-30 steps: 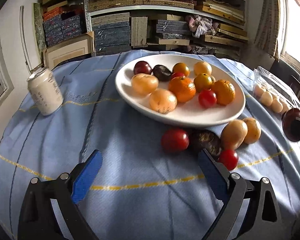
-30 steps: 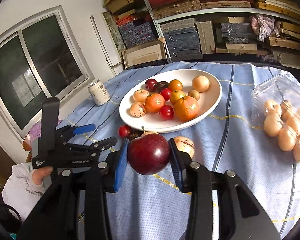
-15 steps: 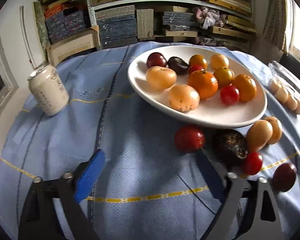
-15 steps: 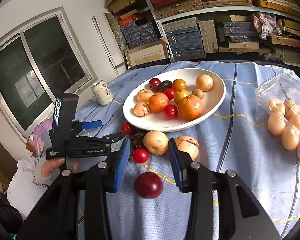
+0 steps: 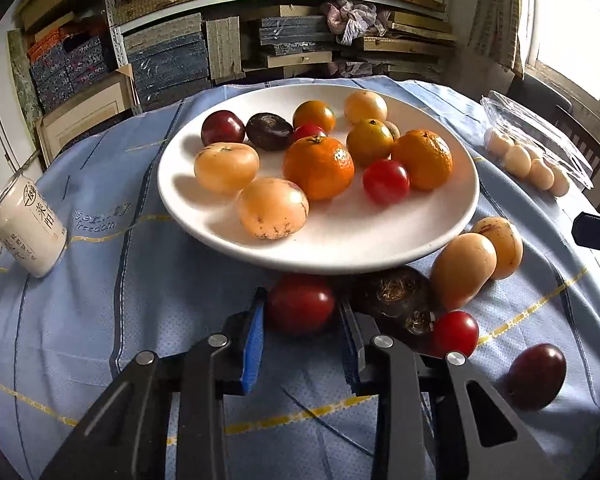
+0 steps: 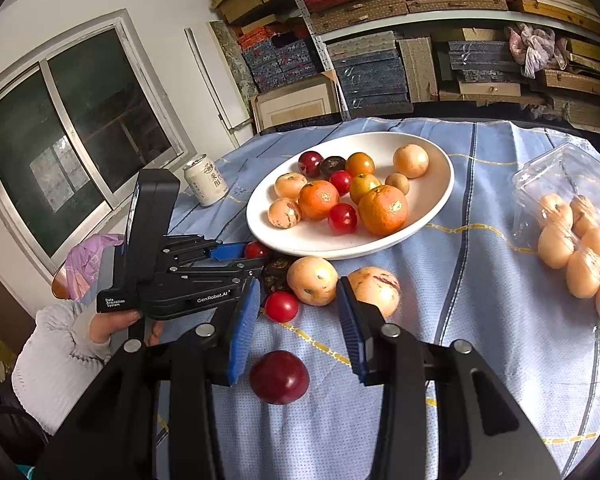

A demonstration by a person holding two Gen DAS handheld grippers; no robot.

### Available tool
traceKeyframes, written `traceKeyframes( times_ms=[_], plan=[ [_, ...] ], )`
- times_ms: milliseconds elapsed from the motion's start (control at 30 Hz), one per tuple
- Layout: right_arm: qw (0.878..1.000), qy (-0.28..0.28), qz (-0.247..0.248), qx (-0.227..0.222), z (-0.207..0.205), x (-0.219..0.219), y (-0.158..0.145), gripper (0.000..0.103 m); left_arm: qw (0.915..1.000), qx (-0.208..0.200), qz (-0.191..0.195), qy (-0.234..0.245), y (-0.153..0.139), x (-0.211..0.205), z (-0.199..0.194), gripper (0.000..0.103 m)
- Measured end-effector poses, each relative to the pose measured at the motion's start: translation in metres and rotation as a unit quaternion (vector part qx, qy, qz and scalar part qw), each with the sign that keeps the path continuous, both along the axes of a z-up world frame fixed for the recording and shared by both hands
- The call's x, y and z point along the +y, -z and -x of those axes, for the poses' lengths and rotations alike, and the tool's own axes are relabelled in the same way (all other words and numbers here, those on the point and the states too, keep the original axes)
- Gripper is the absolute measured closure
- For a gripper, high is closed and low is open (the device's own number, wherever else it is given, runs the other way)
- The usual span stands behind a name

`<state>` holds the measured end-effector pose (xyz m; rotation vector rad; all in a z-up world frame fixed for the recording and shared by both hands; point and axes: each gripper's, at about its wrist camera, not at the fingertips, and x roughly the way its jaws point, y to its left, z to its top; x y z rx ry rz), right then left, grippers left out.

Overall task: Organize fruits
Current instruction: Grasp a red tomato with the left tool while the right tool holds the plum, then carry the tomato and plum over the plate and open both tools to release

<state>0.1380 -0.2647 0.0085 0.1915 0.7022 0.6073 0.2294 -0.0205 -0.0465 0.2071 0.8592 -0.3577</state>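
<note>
Closing on a red tomato (image 5: 300, 309), the left gripper (image 5: 302, 322) has its two blue pads drawn in to either side of the fruit, which sits on the blue tablecloth (image 5: 100, 300) just beside the near rim of the white plate (image 5: 340, 256). The jaws are narrow, with the tomato filling the gap; the pads look to be touching its flanks, though how firmly cannot be told.

To do this pick well, the person should squeeze only enough to keep the soft, round fruit from rolling out, then lift straight up before carrying it over the rim, since the plate edge stands right behind it. A dark, rough-skinned fruit (image 5: 396, 300) lies just beside the right-hand pad, and a smaller cherry tomato (image 5: 456, 332) next to that; a sideways drag would likely nudge both. The open white patch at the near side of the plate looks the safest place to set it down, clear of the oranges (image 5: 319, 166) and pale yellow fruits (image 5: 272, 208) already there.

The right gripper (image 6: 296, 320) hangs above the table with its jaws partly apart and nothing between the pads; a dark red plum (image 6: 279, 377) rests on the cloth below it, untouched. Two tan fruits (image 6: 312, 280) lie just ahead of it. Farther off stand a drink can (image 5: 28, 228) and a clear plastic box of pale fruit (image 6: 572, 232).
</note>
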Motion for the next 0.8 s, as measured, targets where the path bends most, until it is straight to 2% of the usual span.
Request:
traceKeyframes(
  times_ms=[133, 200, 300, 400, 533, 633, 800],
  plan=[
    [0.998, -0.048, 0.034, 0.005, 0.005, 0.014, 0.002, 0.063, 1.0, -0.004, 0.003, -0.004, -0.001, 0.0, 0.003, 0.07],
    [0.993, -0.086, 0.085, -0.006, 0.016, 0.03, 0.007, 0.063, 0.9998, -0.015, -0.005, -0.012, -0.004, 0.004, 0.009, 0.07],
    [0.983, -0.128, 0.134, -0.007, 0.027, 0.052, 0.018, 0.063, 0.9995, -0.025, 0.0, -0.02, -0.011, 0.013, 0.016, 0.07],
    [0.981, -0.123, 0.151, -0.016, 0.029, 0.056, 0.022, 0.063, 0.9991, -0.026, 0.015, -0.029, -0.016, 0.021, 0.017, 0.07],
    [0.984, -0.084, 0.154, 0.013, 0.011, 0.045, 0.035, 0.062, 0.9994, -0.024, 0.012, -0.022, -0.016, 0.02, 0.019, 0.07],
    [0.98, -0.088, 0.177, 0.013, 0.013, 0.053, 0.042, 0.062, 0.9996, -0.026, 0.008, -0.013, -0.017, 0.015, 0.022, 0.07],
    [0.979, -0.098, 0.176, 0.011, 0.012, 0.057, 0.047, 0.064, 0.9994, -0.031, 0.012, -0.011, -0.019, 0.013, 0.025, 0.07]
  ],
)
